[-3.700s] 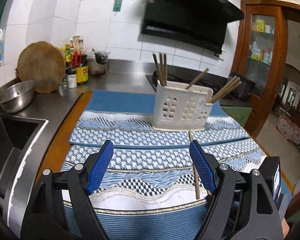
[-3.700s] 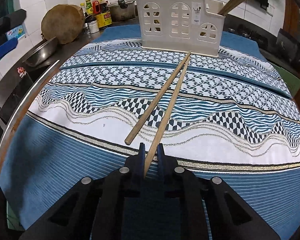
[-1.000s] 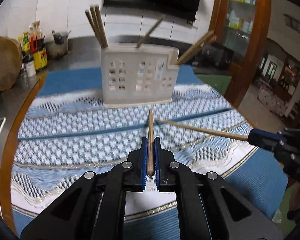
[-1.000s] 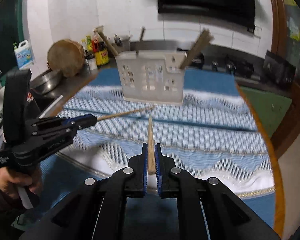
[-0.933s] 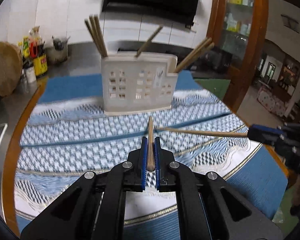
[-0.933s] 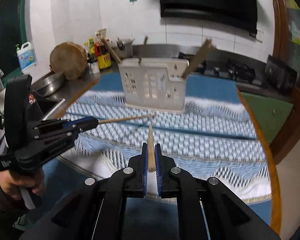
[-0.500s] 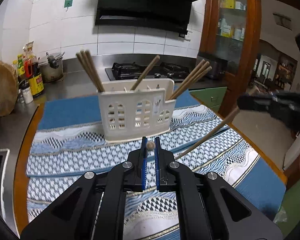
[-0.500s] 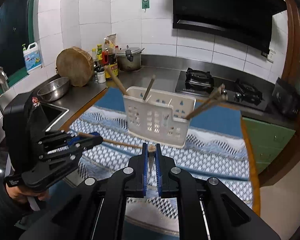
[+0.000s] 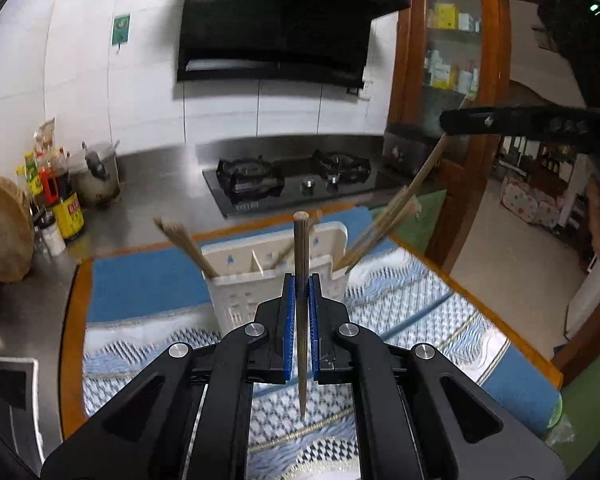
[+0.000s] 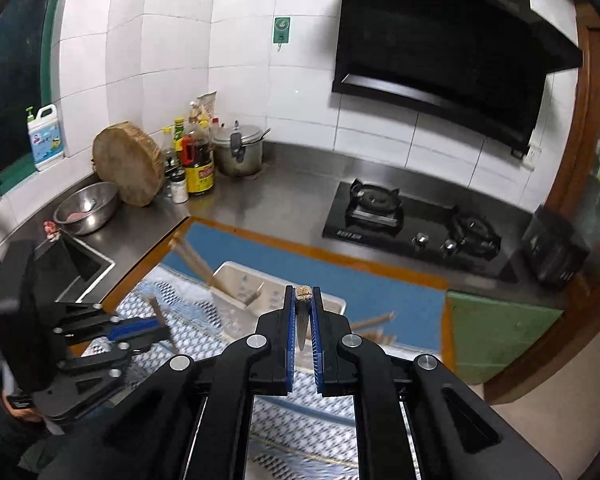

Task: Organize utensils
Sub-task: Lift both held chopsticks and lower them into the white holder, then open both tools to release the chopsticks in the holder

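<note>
At the centre of the left wrist view, my left hand-held gripper [image 9: 300, 312] clamps a brown wooden chopstick [image 9: 301, 264], long axis pointing ahead over the white perforated plastic utensil holder [image 9: 236, 276] just beyond; my right hand-held gripper [image 10: 302, 312] likewise pinches its own chopstick [image 10: 303, 294].

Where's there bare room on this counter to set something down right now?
Free: the blue cloth left of the white chopstick holder, and the steel counter between the pressure cooker and gas hob. Crowded: the bottles, chopping block and steel bowl in the left corner.
</note>
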Tool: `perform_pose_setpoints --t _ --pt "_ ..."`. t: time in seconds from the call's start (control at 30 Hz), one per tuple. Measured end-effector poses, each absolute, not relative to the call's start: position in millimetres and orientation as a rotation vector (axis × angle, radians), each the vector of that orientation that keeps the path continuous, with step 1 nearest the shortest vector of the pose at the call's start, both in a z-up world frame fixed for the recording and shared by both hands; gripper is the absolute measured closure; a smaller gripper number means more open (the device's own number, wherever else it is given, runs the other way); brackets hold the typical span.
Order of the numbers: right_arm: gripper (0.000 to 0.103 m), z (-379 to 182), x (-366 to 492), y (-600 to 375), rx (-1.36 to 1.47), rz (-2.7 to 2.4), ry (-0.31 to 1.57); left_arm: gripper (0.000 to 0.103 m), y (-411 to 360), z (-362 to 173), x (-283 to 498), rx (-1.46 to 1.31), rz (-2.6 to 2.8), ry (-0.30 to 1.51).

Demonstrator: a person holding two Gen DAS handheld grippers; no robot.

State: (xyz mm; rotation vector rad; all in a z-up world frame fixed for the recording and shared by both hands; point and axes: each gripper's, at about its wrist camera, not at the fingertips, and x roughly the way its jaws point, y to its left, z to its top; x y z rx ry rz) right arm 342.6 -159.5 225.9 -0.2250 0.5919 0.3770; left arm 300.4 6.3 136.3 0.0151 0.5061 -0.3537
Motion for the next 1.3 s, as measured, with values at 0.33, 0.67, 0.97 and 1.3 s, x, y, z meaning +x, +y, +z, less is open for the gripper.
perform_pose_setpoints --t 0.33,0.67,0.97,1.3 --pt "0.096 221.1 384.7 -152.1 -0.217 0.360 0.630 0.098 5.1 219.0 321.1 0.065 -0.268 0.299" --pt "0.096 187.9 408.3 -146.7 -0.231 0.371 0.693 0.098 4.5 208.0 379.9 0.004 -0.209 0.266" --pt "0.095 169.1 421.5 -145.4 -0.213 0.377 0.732 0.096 8.6 175.9 398.5 -0.016 -0.204 0.355" --pt "0.080 176.7 407.9 -151.3 -0.196 0.364 0.700 0.071 12.4 181.5 374.5 -0.003 -0.190 0.348"
